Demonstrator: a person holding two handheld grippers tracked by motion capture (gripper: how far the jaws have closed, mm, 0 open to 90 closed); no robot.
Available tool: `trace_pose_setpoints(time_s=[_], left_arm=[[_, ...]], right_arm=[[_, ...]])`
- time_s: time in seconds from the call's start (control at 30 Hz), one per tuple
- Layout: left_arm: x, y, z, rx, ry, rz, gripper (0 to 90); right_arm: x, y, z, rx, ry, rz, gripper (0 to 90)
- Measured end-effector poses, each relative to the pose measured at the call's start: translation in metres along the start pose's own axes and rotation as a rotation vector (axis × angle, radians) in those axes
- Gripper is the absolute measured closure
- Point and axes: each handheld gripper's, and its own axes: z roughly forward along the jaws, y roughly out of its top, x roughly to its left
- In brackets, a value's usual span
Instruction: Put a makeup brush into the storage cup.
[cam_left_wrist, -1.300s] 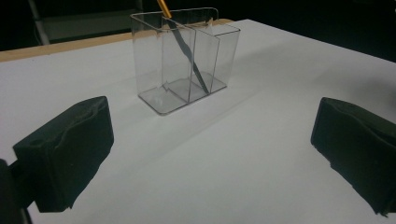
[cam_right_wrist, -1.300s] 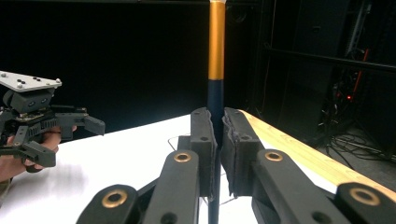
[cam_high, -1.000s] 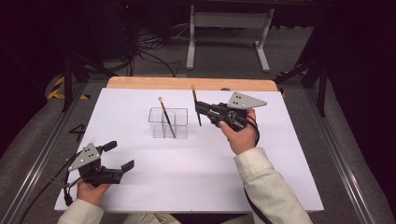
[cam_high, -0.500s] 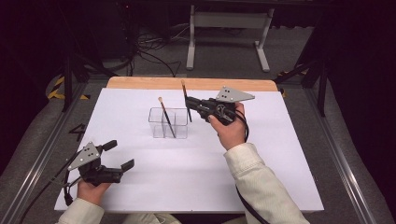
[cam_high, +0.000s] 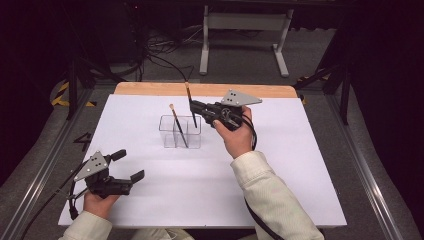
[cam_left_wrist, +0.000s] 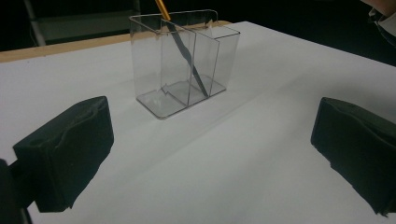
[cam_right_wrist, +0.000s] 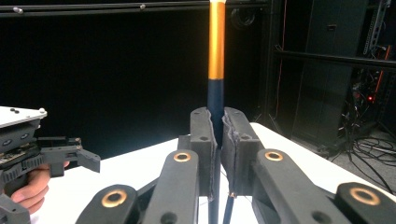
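White paper covers the worktop (cam_high: 300, 165), with a strip of bare wood along its far edge and a dark room full of cables and stand legs behind it. Near the far middle I see a clear acrylic organizer (cam_high: 180, 132) with compartments; one paintbrush (cam_high: 178, 125) leans inside it, its pale tip pointing up and to the left in the high view. My right gripper (cam_high: 194, 106) hangs just above the organizer's right end, its fingers (cam_right_wrist: 204, 149) clamped on a second paintbrush (cam_right_wrist: 216, 56), whose orange-and-dark-blue handle stands nearly upright between them. My left gripper (cam_high: 128, 165) sits low over the near left corner of the paper, well apart from the organizer, its fingers (cam_left_wrist: 70, 149) wide apart with nothing between them.
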Motion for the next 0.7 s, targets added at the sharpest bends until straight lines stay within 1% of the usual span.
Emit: trace_pose_setpoints(time_s=[0.13,0.23,0.33,0.6,0.7], left_arm=[[0.0,0.001,0.002,0.004,-0.006,0.005,0.2],[0.001,0.0,0.002,0.006,-0.005,0.0,0.2],[0.001,0.0,0.001,0.006,-0.005,-0.001,0.2],[0.001,0.0,-0.001,0.006,-0.003,0.009,0.2],[0.0,0.0,-0.001,0.006,-0.002,0.006,0.2]], right_arm=[[0.0,-0.001,0.003,-0.004,0.0,0.008,83.4],[0.001,-0.003,0.009,0.007,0.002,0.005,83.4],[0.002,-0.004,0.015,0.003,0.005,0.007,83.4],[0.005,-0.003,0.026,-0.001,0.007,0.007,83.4],[0.006,-0.004,0.03,-0.008,0.009,0.009,83.4]])
